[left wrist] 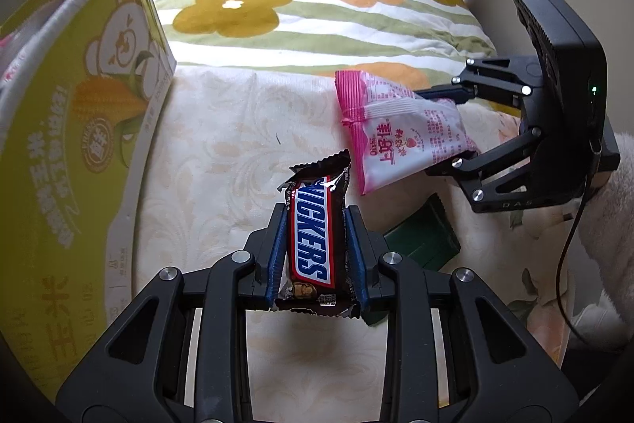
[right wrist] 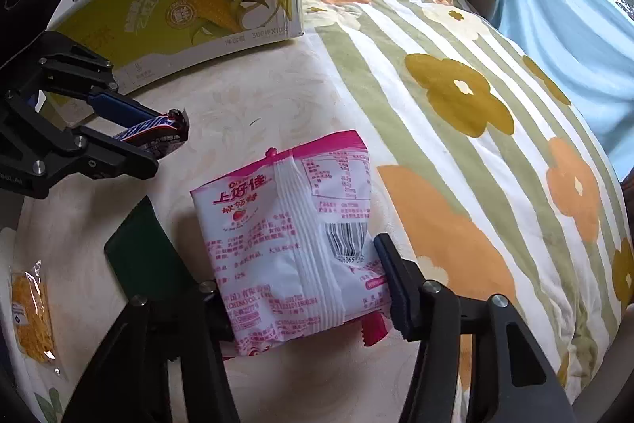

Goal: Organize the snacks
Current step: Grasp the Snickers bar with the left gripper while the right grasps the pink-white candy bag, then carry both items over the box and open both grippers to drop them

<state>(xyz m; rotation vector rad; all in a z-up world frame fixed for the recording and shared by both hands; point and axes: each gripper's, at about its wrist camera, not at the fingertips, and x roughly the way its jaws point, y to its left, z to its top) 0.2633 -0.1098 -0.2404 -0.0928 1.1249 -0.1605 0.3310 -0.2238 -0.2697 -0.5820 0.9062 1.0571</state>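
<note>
The bed [left wrist: 222, 153], covered in a cream patterned sheet, carries everything here, with a striped flower-print quilt [left wrist: 317, 22] bunched along its far side. At the far left stands the large yellow-green box [left wrist: 91, 98] printed with a bear and corn; judge it the likely collection point for the snacks, though its opening is not clearly visible. Your right tongs [right wrist: 305, 288] are clamped on the pink-and-white candy bag [right wrist: 293, 236], gripping its near end with the bag held clear of the sheet. Your left tongs [left wrist: 315, 256] are closed on the Snickers bar [left wrist: 313, 236], pads against its long sides, the bar pointing forward. A dark green packet [left wrist: 424, 240] lies flat on the sheet between the two tongs, and a clear packet of yellow snack [right wrist: 29, 312] lies at the near left. To carry out this step well, keep both grips firm, since the bag is soft and may sag or slip. Move one hand at a time toward the box so the tongs do not cross. Keep the bar level, and release each item only once it is over its place.
</note>
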